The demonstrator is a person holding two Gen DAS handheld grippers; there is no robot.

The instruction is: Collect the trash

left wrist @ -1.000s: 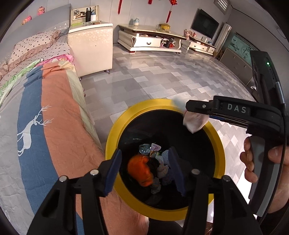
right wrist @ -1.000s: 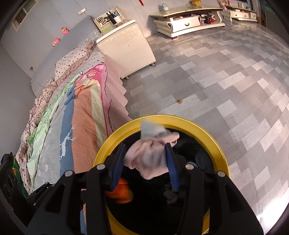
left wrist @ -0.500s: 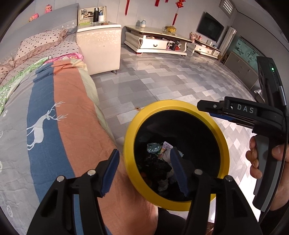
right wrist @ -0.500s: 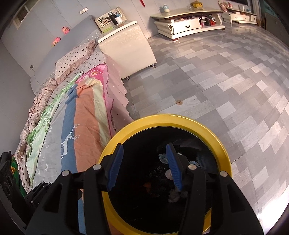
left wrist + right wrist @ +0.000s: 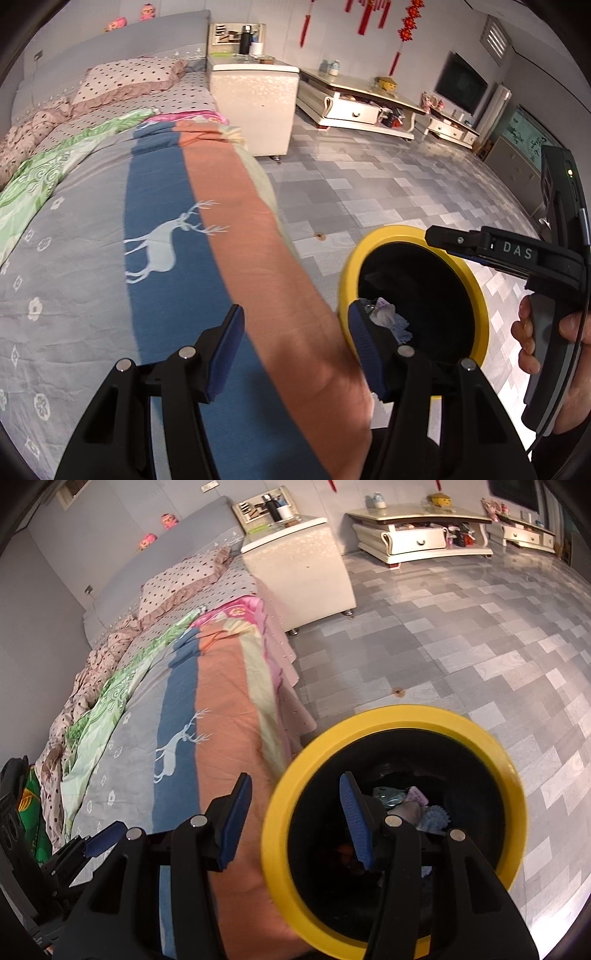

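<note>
Both grippers stand empty beside the yellow-rimmed bin, between one drop and the next pickup.

In the left wrist view, the left gripper (image 5: pixel 295 339) fills the bottom centre, its jaws spread wide with nothing between them, above the striped bedspread (image 5: pixel 173 266) with its deer print. To the lower right sits the trash bin (image 5: pixel 476 295), scraps of collected trash (image 5: pixel 388 317) lying at its bottom. The right gripper (image 5: pixel 443 238) reaches in from the right edge over the rim; in its own view its jaws gape empty. No loose litter shows on the bed or the tiled floor (image 5: pixel 369 184), so the next move probably calls for scanning the room for another piece.
</note>
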